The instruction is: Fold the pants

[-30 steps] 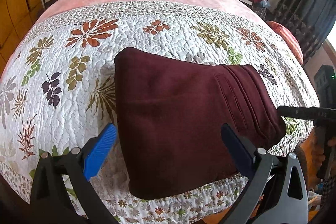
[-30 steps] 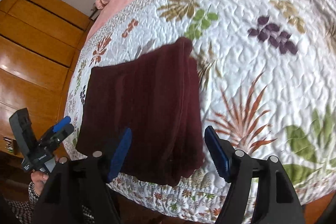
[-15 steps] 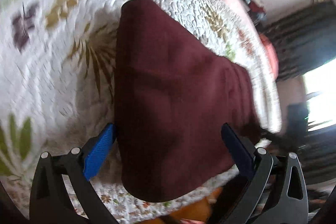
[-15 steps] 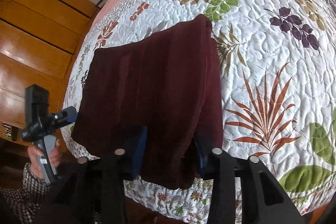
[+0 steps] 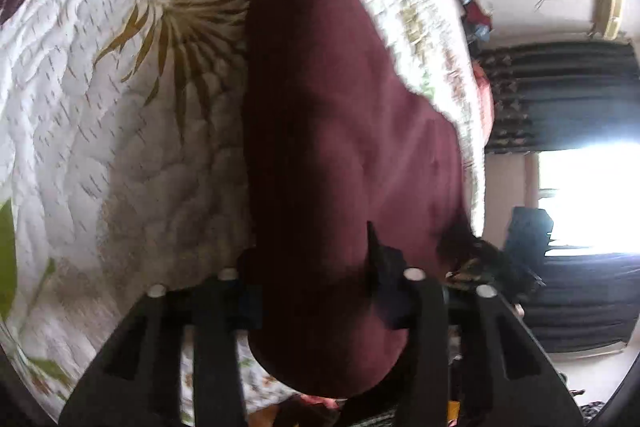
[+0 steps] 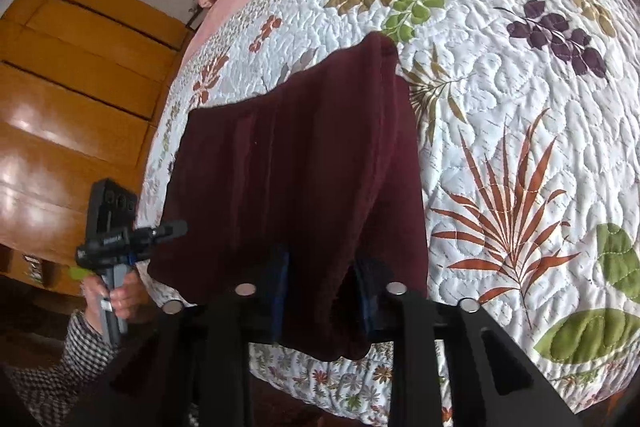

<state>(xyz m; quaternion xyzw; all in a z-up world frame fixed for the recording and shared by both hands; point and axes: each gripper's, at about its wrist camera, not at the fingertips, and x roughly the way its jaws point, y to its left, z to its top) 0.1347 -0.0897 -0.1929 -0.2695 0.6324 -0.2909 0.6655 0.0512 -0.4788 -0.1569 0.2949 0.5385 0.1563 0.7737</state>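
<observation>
Both grippers (image 5: 316, 303) (image 6: 320, 291) pinch folded pants (image 6: 296, 179) | quilt (image 6: 520, 107) beneath | wardrobe (image 6: 80, 99) beside

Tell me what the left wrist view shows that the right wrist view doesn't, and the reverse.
Only the left wrist view shows the dark curtains and bright window. Only the right wrist view shows the wooden wardrobe and the person's left hand holding the left gripper. Both show the folded maroon pants on the leaf-patterned quilt, with each gripper closed on their near edge.
</observation>
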